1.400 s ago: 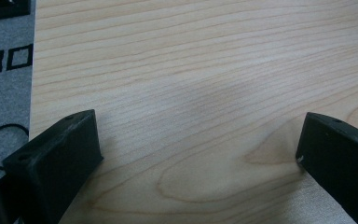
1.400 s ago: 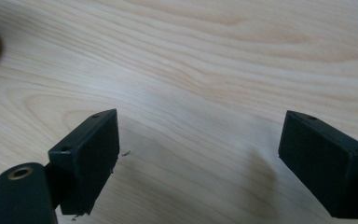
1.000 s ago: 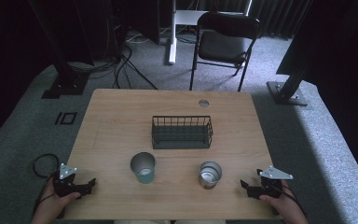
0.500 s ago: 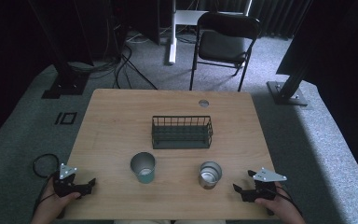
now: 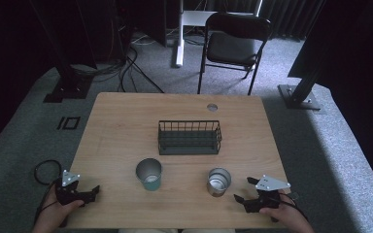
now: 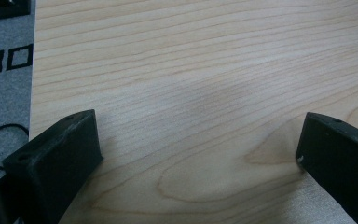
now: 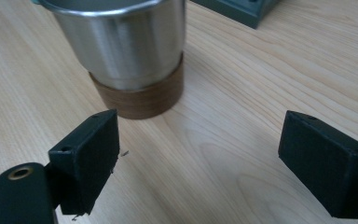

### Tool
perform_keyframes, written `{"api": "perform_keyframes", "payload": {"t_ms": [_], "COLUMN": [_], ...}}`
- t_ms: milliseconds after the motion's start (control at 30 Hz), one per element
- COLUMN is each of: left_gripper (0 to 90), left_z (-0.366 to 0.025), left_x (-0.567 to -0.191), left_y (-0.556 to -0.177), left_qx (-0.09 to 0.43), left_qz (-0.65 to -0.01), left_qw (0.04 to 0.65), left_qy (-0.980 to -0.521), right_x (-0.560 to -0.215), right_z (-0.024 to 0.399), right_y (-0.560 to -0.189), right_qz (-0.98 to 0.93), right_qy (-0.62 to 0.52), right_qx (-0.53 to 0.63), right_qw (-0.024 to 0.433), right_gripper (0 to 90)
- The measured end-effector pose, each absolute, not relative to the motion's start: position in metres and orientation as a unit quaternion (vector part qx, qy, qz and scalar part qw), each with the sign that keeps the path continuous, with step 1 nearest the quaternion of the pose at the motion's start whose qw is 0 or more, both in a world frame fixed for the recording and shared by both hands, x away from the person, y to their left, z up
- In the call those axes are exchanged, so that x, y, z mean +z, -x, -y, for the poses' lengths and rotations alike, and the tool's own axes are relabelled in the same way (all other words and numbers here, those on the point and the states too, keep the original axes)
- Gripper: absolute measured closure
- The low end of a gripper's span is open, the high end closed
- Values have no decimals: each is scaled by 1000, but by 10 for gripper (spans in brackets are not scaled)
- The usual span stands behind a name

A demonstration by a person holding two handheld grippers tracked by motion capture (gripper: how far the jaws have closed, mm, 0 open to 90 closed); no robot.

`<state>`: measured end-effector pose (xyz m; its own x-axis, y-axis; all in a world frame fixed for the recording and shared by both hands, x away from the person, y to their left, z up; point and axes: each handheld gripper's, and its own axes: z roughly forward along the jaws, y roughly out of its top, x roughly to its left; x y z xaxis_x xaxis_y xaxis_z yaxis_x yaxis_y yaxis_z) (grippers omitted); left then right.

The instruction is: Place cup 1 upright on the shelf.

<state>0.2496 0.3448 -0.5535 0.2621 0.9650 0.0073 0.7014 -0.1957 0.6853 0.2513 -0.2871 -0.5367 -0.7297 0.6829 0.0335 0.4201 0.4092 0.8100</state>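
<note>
My right gripper (image 7: 200, 163), jaws spread wide, faces the steel cup (image 7: 121, 42): rigid, light, probably slippery, so I'd pinch its wooden base band (image 7: 142, 100). Left gripper (image 6: 196, 158) also gapes.

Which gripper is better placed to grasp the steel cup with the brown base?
Right. The right gripper, jaws open, faces the steel cup with the brown base at close range; the left gripper faces bare table.
</note>
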Motion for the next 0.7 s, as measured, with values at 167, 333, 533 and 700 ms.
{"api": "perform_keyframes", "payload": {"t_ms": [167,333,533,700], "left_gripper": [3,3,3,3], "left_z": [-345,-345,-345,-345], "left_x": [-554,-554,-553,-554], "left_y": [-250,-250,-250,-250], "left_qx": [227,227,226,227], "left_qz": [-564,-564,-563,-564], "left_qw": [291,291,291,291], "left_qy": [-739,-739,-739,-739], "right_x": [-537,-535,-535,-536], "right_z": [279,271,264,257], "right_y": [-252,-253,-256,-259], "right_qz": [-832,-832,-831,-833], "right_qy": [-314,-302,-298,-285], "right_qx": [434,444,450,454], "right_qw": [148,143,138,136], "right_gripper": [124,133,133,133]}}
